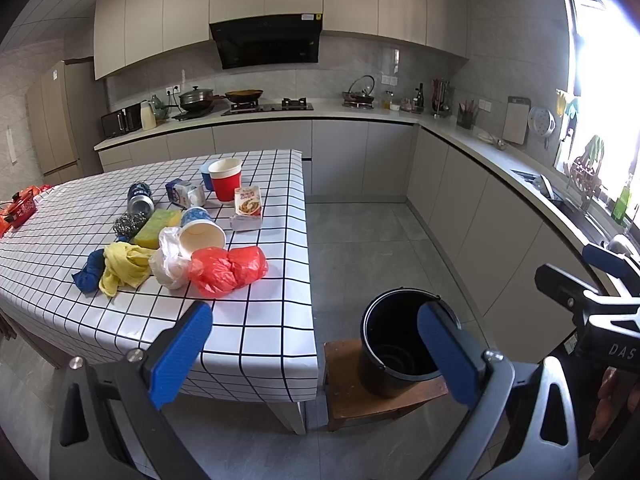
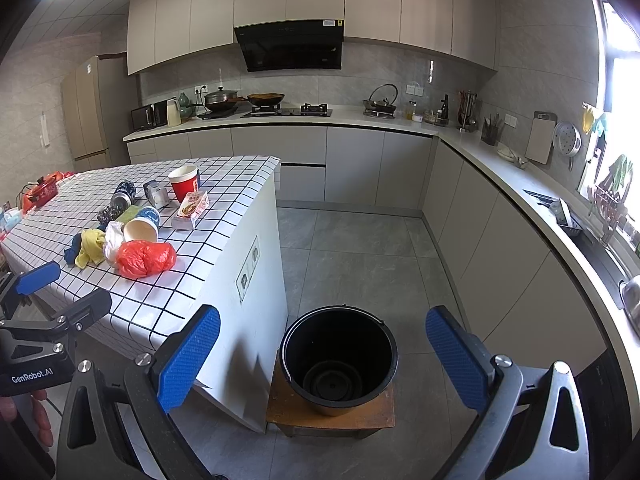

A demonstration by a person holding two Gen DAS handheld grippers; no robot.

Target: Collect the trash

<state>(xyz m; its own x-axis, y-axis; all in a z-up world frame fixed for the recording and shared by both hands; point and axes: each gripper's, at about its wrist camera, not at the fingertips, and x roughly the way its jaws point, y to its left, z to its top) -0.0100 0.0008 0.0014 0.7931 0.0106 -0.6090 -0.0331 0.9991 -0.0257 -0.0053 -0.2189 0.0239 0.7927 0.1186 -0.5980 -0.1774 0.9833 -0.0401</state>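
Below both grippers, the bucket (image 2: 339,360) is sitting empty on a small stool (image 2: 288,410) beside the table (image 1: 260,336). The left gripper (image 1: 316,356) and right gripper (image 2: 322,354) are both hanging with fingers wide apart, holding nothing. Farther off, the trash is lying bunched together: red bag (image 1: 228,270), white bag (image 1: 170,264), tipped cup (image 1: 200,234). Grabbing one piece is likely dragging its neighbours along, or rolling the cup off the edge.

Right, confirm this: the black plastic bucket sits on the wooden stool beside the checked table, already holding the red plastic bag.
Not quite. The black plastic bucket on the wooden stool is empty; the red plastic bag still lies on the checked table. The right wrist view shows it.
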